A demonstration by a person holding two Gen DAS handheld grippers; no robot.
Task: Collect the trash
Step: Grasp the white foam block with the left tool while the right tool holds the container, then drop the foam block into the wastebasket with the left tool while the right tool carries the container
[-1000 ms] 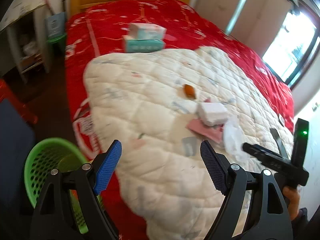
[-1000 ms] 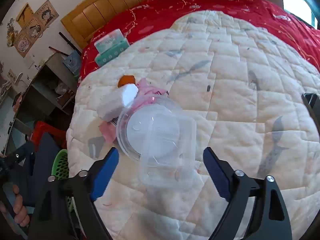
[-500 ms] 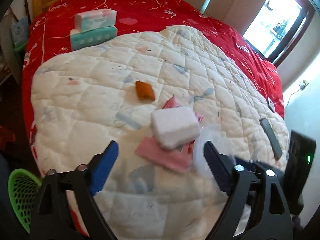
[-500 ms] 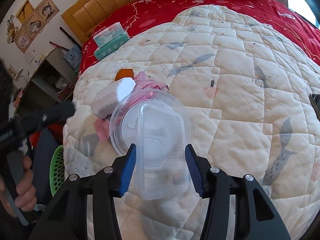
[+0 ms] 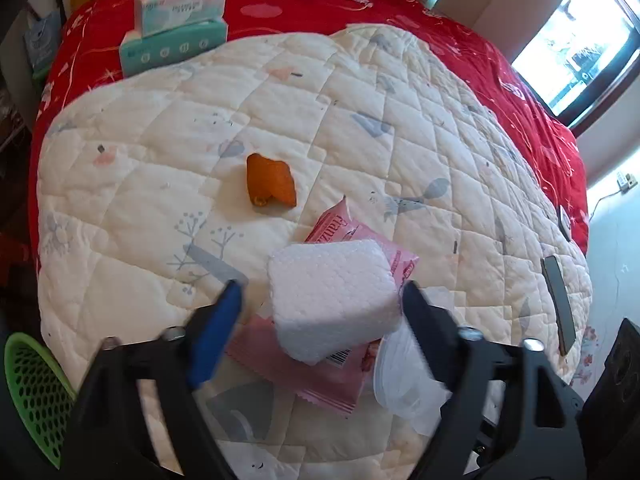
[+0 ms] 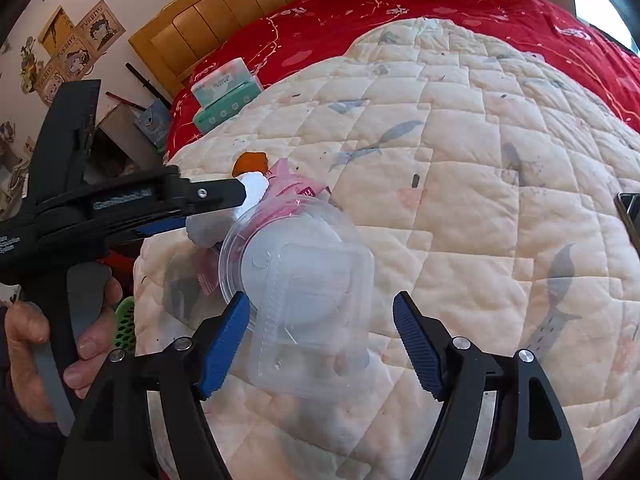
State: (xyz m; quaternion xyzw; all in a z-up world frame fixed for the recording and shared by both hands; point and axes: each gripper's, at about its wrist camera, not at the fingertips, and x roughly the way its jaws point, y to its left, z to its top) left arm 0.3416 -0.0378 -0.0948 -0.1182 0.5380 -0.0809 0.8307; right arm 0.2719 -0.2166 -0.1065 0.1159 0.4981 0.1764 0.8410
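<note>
A white foam block (image 5: 332,296) lies on pink wrappers (image 5: 280,364) on the cream quilt (image 5: 160,152). My left gripper (image 5: 322,292) straddles the block with its jaws closing; the right finger touches the block's edge and a gap remains at the blue pad (image 5: 216,332). A clear square box (image 6: 316,320) rests on a clear round lid (image 6: 280,248). My right gripper (image 6: 320,300) stands around the box with its jaws opening, the pads off it. An orange peel (image 5: 270,180) lies farther up the quilt. The left gripper (image 6: 216,208) also shows in the right wrist view, held by a hand (image 6: 92,336).
A green mesh basket (image 5: 32,384) stands on the floor beside the bed's near corner. Two stacked tissue boxes (image 5: 176,36) sit on the red bedspread (image 5: 440,40). A dark flat device (image 5: 558,304) lies at the quilt's right edge. A wooden headboard (image 6: 240,20) is behind.
My left gripper swung from above the basket onto the quilt, came down around the foam block and narrowed. The right gripper squeezed the clear box, then opened again, staying in place.
</note>
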